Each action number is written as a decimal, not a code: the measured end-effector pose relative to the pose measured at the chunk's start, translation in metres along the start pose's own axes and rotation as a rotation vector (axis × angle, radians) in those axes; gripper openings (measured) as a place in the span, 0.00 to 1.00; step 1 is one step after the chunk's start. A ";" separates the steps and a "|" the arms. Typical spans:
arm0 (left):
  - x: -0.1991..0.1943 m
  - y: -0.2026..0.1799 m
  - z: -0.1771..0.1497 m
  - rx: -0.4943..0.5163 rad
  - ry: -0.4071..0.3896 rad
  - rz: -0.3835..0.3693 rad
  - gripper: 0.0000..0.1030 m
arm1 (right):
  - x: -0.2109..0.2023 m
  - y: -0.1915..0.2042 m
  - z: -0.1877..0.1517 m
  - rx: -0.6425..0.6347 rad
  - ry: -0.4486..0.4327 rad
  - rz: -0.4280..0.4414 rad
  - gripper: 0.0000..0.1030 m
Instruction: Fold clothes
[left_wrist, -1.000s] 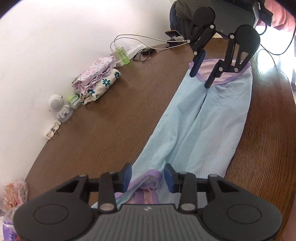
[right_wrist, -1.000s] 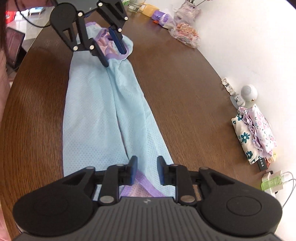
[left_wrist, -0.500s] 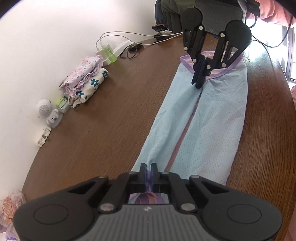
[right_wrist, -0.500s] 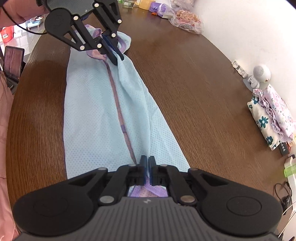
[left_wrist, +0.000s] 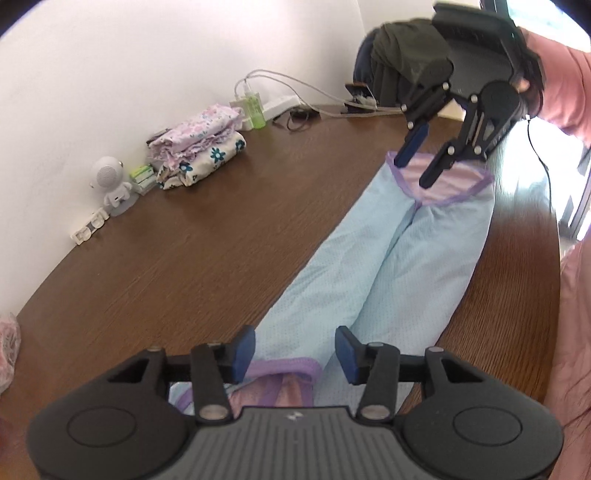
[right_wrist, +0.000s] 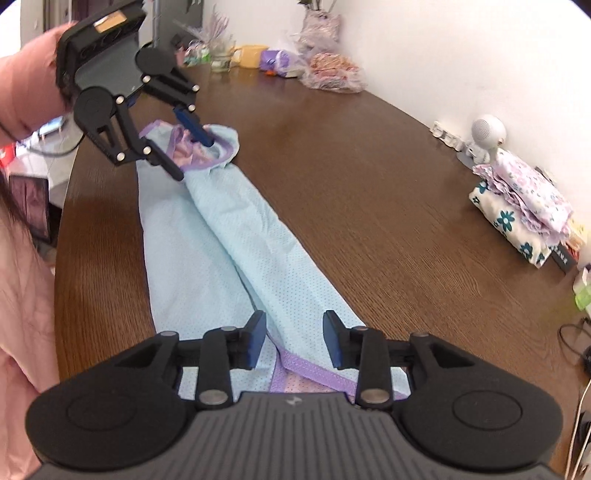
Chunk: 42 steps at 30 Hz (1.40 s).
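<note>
A light blue garment with purple trim (left_wrist: 384, 266) lies stretched lengthwise on the brown wooden table (left_wrist: 207, 243), folded along its middle. It also shows in the right wrist view (right_wrist: 221, 243). My left gripper (left_wrist: 294, 354) is open above the purple-trimmed near end, holding nothing. My right gripper (right_wrist: 294, 339) is open above the opposite purple-trimmed end. Each gripper shows in the other's view, the right one (left_wrist: 417, 164) and the left one (right_wrist: 192, 155), both open and raised just above the cloth.
A stack of folded floral clothes (left_wrist: 199, 155) lies by the wall, with a small white robot figure (left_wrist: 110, 184) and a power strip with cables (left_wrist: 266, 107). Bags and cups (right_wrist: 295, 62) stand at the table's far end. The person's pink sleeve (right_wrist: 26, 99) is at the table edge.
Both grippers were shut on the garment's ends half a second ago and pulled it taut. Now both have opened, let go and lifted a little, and the cloth lies slack.
</note>
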<state>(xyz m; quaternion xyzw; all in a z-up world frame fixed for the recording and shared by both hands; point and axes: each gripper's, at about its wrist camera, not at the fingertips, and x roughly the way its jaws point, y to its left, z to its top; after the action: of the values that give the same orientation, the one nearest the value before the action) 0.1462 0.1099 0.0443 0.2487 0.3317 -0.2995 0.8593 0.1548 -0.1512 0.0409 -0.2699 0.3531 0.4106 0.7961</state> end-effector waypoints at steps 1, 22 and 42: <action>0.003 -0.001 0.005 -0.016 -0.005 0.007 0.46 | 0.001 -0.004 0.000 0.035 -0.007 -0.005 0.33; 0.044 0.029 -0.029 -0.328 0.099 0.056 0.48 | 0.003 -0.052 -0.057 0.371 -0.043 -0.040 0.35; 0.017 0.114 -0.055 -0.217 0.307 0.256 0.44 | -0.003 -0.049 -0.037 0.419 -0.070 -0.127 0.52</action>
<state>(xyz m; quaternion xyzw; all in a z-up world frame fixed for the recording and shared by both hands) 0.2111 0.2179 0.0218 0.2374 0.4546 -0.1092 0.8515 0.1830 -0.2044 0.0277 -0.1058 0.3853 0.2862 0.8709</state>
